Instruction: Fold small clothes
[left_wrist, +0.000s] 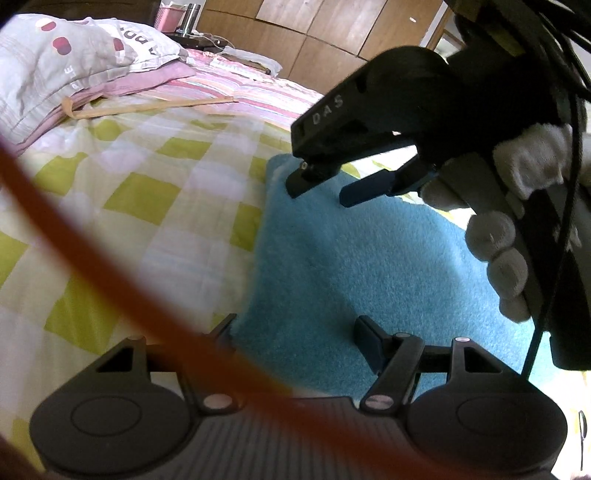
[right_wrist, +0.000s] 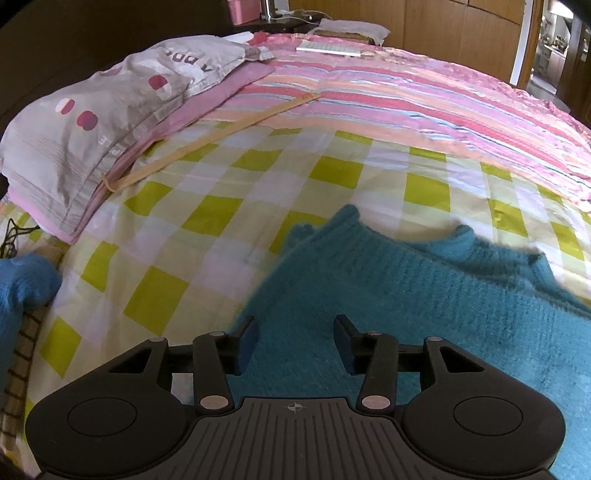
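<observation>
A teal knitted sweater (left_wrist: 369, 258) lies flat on the checked bedspread (left_wrist: 129, 192). In the right wrist view the sweater (right_wrist: 406, 314) shows its ribbed neck at the far edge. My left gripper (left_wrist: 295, 332) is open, just above the sweater's near left edge. My right gripper (right_wrist: 295, 339) is open and empty, low over the sweater. In the left wrist view the right gripper (left_wrist: 321, 184) hovers at the sweater's far left corner, held by a white-gloved hand (left_wrist: 498, 251).
A grey pillow (right_wrist: 92, 122) lies at the far left on a pink striped cover (right_wrist: 406, 99). A tan strap (right_wrist: 207, 136) lies across the bed. A blurred orange cable (left_wrist: 92, 258) crosses the left wrist view. Another blue garment (right_wrist: 22, 288) sits at the left edge.
</observation>
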